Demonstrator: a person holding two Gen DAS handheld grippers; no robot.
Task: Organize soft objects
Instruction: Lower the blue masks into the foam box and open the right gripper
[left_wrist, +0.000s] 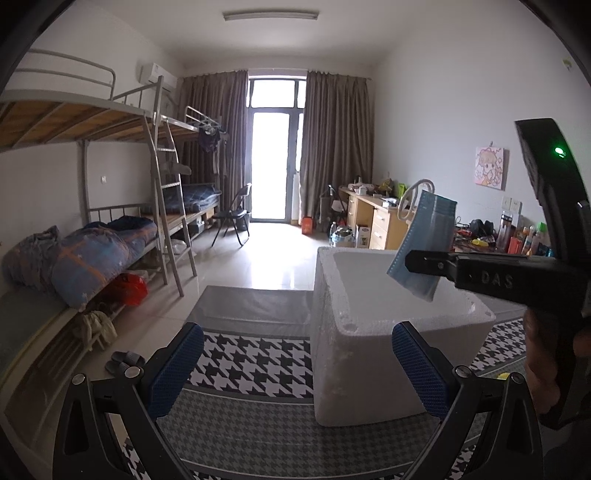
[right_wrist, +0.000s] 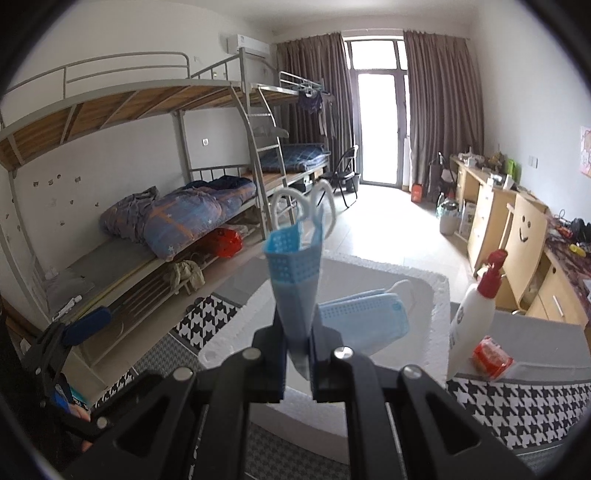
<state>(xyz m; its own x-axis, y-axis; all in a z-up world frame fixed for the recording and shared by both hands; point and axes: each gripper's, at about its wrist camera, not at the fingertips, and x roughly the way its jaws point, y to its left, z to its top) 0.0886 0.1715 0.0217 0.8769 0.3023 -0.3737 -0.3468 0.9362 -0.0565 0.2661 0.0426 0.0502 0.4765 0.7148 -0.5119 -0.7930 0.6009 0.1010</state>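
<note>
Right gripper (right_wrist: 298, 345): jaws clamped on 1 folded blue face mask (right_wrist: 295, 273), held upright above the white foam box (right_wrist: 439, 295), ear loops uppermost. Second blue mask (right_wrist: 364, 319) lies inside the box. Left gripper (left_wrist: 295, 365): jaws wide apart, empty, near side of the box. White pump bottle (right_wrist: 474, 306) stands right of the box.

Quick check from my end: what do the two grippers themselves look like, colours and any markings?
Both are black plastic linkage frames with silver pivot bolts. The left gripper has blue textured pads on its fingers. The right gripper carries raised "DAS" lettering on its side and a green light on its black body. No sleeve is clearly visible.
</note>
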